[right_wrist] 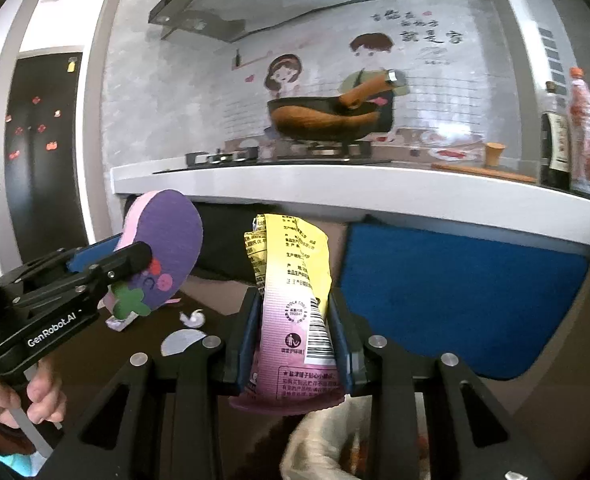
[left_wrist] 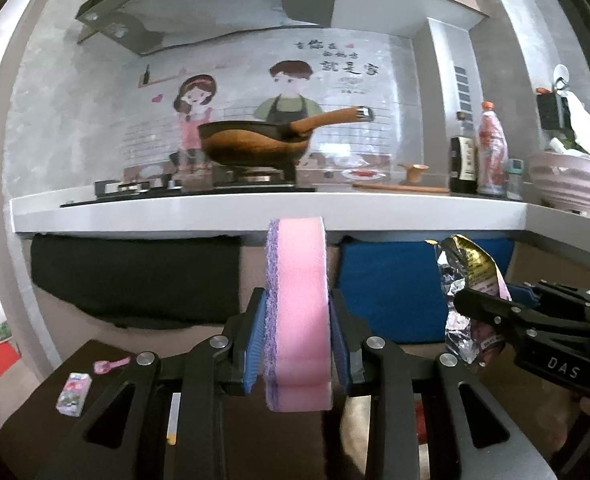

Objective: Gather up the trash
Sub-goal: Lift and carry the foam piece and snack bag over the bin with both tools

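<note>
The left tongs (left_wrist: 297, 344) clamp a pink sponge (left_wrist: 297, 300) at frame centre; the right tongs (right_wrist: 293, 344) clamp a snack wrapper (right_wrist: 295, 304), both lifted clear, probably for binning.

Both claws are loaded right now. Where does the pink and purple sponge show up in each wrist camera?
Left wrist view: the oval pink sponge with a purple scrub face stands edge-on at centre, clamped in the left claw.
Right wrist view: same sponge at left of centre, purple face toward the camera.
Shared landmark: the brown wok with a wooden handle on the stove.
</note>
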Motion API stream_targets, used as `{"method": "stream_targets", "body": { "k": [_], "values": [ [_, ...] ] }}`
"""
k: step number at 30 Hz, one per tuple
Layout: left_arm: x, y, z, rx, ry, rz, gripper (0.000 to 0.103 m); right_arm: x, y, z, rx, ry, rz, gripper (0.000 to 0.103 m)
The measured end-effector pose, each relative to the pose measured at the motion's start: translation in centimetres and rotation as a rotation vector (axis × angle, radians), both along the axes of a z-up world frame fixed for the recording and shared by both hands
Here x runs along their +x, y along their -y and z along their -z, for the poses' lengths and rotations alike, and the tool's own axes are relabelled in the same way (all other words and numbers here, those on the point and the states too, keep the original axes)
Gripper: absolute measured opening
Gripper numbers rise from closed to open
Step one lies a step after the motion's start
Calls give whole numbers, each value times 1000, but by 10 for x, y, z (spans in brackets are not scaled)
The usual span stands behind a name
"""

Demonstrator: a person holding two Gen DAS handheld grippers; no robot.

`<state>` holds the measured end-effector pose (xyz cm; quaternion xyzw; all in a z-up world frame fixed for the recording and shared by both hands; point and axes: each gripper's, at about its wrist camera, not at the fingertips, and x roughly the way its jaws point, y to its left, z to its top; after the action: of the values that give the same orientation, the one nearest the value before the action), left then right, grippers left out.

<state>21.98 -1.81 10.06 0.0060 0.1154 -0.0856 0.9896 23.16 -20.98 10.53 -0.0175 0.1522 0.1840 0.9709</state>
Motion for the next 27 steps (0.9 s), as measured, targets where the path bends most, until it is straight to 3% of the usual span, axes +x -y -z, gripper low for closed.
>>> {"method": "stream_targets", "body": {
  "k": [15, 27],
  "values": [
    [27, 74, 22, 20, -72, 96, 31, 5, 76, 18, 48, -28, 113, 31],
    [46, 97, 52, 10, -148, 146, 31, 14, 100, 42, 66, -72, 147, 31]
  ]
}}
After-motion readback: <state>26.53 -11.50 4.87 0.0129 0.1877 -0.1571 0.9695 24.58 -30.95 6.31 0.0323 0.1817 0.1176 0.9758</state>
